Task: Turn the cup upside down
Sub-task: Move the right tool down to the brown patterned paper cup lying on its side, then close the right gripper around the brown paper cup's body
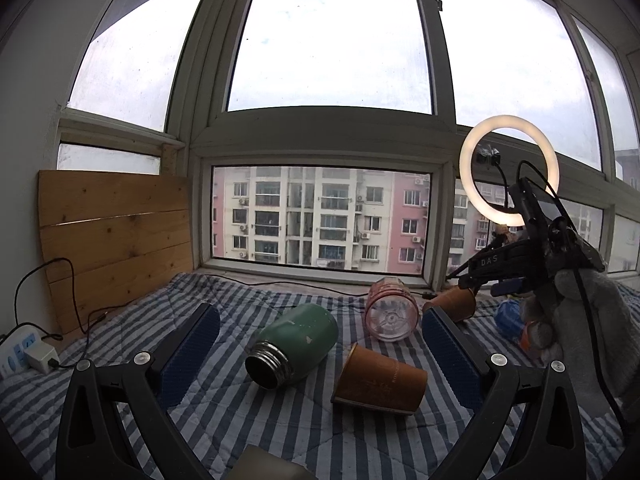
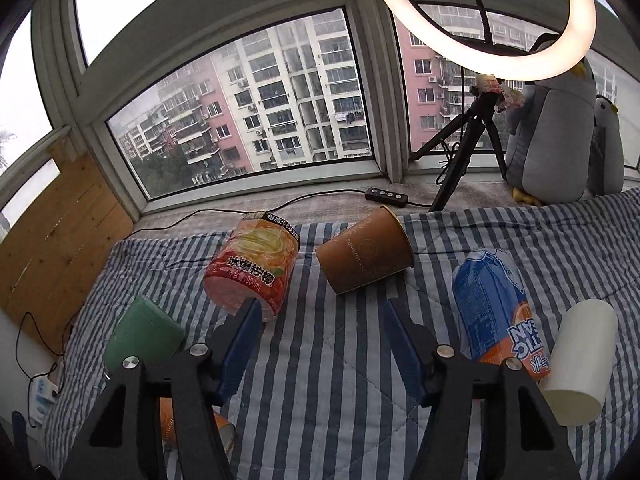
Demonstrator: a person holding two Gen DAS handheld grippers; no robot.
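Note:
Several cups lie on their sides on a striped quilt. In the left wrist view a brown paper cup and a green metal flask lie between my fingers, and a second brown cup lies farther right. My left gripper is open and empty above them. In the right wrist view a brown paper cup lies ahead, a white cup lies at the right, and the green flask lies at the left. My right gripper is open and empty over the quilt.
A pink clear bottle and a blue bottle lie among the cups. A ring light on a tripod stands by the window. Plush penguins sit at the right. A wooden board and power strip are at the left.

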